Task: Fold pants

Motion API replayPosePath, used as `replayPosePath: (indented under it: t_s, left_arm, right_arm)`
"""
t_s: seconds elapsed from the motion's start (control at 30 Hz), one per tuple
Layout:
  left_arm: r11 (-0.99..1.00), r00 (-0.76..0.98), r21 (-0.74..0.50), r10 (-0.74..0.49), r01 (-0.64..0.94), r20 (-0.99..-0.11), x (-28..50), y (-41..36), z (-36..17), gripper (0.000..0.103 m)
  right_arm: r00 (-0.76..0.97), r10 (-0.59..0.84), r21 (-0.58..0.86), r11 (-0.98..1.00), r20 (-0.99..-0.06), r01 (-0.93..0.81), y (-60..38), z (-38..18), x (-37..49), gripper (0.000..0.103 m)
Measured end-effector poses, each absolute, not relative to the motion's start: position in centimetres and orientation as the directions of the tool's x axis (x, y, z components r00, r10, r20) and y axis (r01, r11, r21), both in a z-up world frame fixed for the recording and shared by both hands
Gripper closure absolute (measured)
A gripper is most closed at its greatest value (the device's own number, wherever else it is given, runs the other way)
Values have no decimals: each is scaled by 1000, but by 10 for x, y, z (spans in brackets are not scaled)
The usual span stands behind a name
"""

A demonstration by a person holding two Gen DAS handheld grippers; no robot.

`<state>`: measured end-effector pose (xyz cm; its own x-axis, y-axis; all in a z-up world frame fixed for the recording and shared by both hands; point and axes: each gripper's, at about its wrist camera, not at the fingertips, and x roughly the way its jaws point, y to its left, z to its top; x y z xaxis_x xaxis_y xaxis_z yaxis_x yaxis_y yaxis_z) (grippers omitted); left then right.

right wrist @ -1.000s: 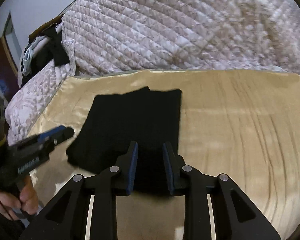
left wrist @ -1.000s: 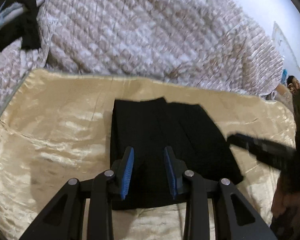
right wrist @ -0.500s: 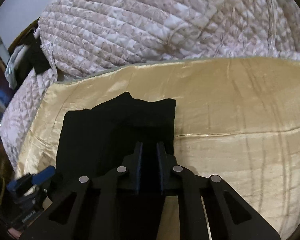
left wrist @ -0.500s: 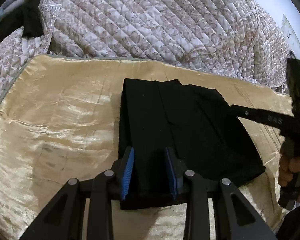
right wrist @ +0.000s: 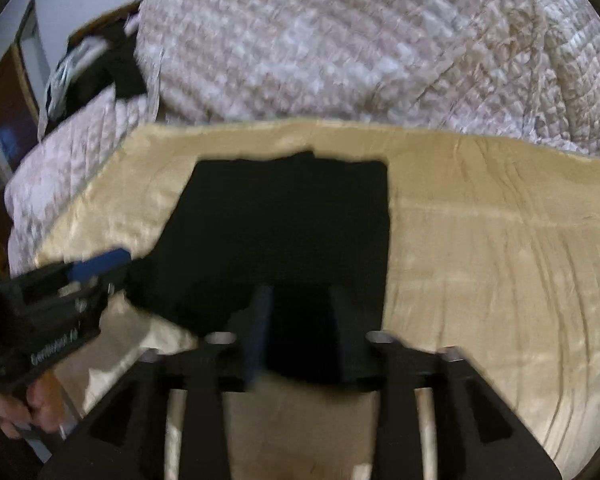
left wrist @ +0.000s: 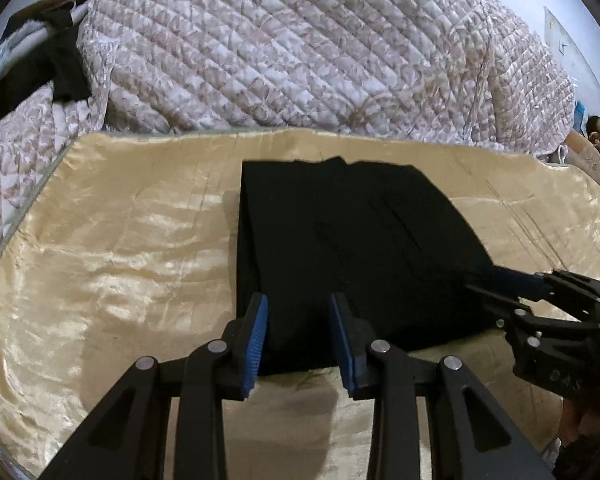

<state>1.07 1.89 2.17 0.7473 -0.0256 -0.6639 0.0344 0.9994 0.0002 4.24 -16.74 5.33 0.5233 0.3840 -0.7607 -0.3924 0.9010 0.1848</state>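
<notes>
your right gripper [right wrist: 300, 328] has just reopened, nothing pinched. left gripper [left wrist: 298, 340] open over the pants [left wrist: 340, 248]; fold looks set.

Pants [left wrist: 340, 240] matt black cloth; sheet [left wrist: 112, 240] glossy, probably satin; quilt [left wrist: 300, 48] stitched.

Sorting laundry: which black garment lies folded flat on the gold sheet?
The black pants between both grippers; the other black garment hangs crumpled over the rail at far left.

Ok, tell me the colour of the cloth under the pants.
Shiny pale gold cloth; clearest in the left wrist view.
</notes>
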Motion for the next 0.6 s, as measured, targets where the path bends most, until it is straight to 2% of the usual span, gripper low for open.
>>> replayPosePath:
  t_s: [0.1,0.3,0.6]
  left_arm:
    - [1000,753,-7,-26,29,-657,6,20,27,68]
    - [999,739,-8,-29,32,-673,-12,19,26,68]
    - [999,688,6,-20,35,-726,-18,13,9,68]
  right_arm:
    - [546,369,154,904,-752,-399,-166,60,34,58]
    - [570,367,186,918,-735,-352,-181,66,10,58]
    - [507,326,178,931,-798,-319,-188,45,-9,58]
